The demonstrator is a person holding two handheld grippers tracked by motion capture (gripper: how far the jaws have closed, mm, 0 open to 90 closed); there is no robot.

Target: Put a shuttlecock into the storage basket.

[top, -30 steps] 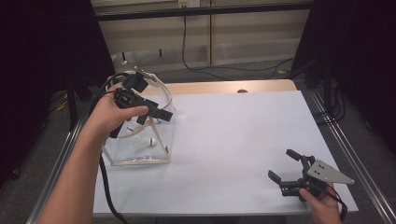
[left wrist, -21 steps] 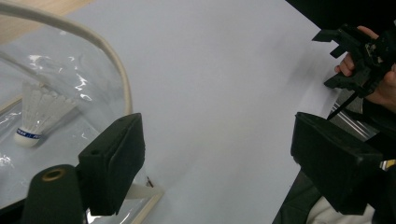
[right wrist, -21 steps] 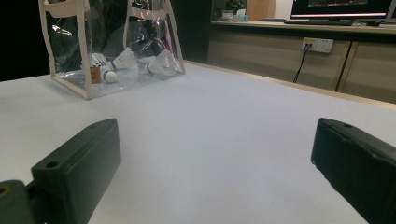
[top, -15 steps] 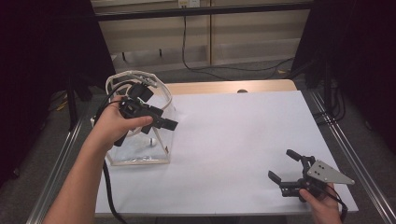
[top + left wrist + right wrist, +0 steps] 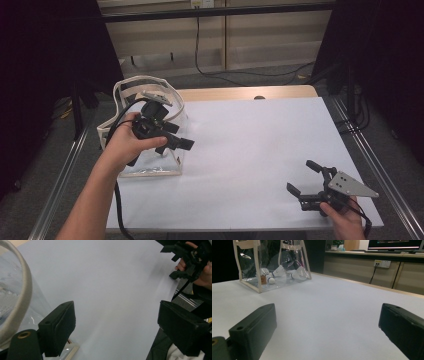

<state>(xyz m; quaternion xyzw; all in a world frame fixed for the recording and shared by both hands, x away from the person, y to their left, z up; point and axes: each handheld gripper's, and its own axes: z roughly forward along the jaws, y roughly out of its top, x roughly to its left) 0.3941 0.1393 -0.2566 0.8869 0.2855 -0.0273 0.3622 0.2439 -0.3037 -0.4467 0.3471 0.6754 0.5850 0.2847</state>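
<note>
Near the table's front right corner the right gripper point(image 5: 306, 180) rests low, jaws wide, holding nothing. Over the left edge the left gripper point(image 5: 172, 142), its jaws just spread wider and empty, hangs beside a clear bag point(image 5: 272, 263) with cream trim, upright, holding three shuttlecocks point(image 5: 277, 272). White table point(image 5: 260, 150); wood-panelled wall behind.
</note>
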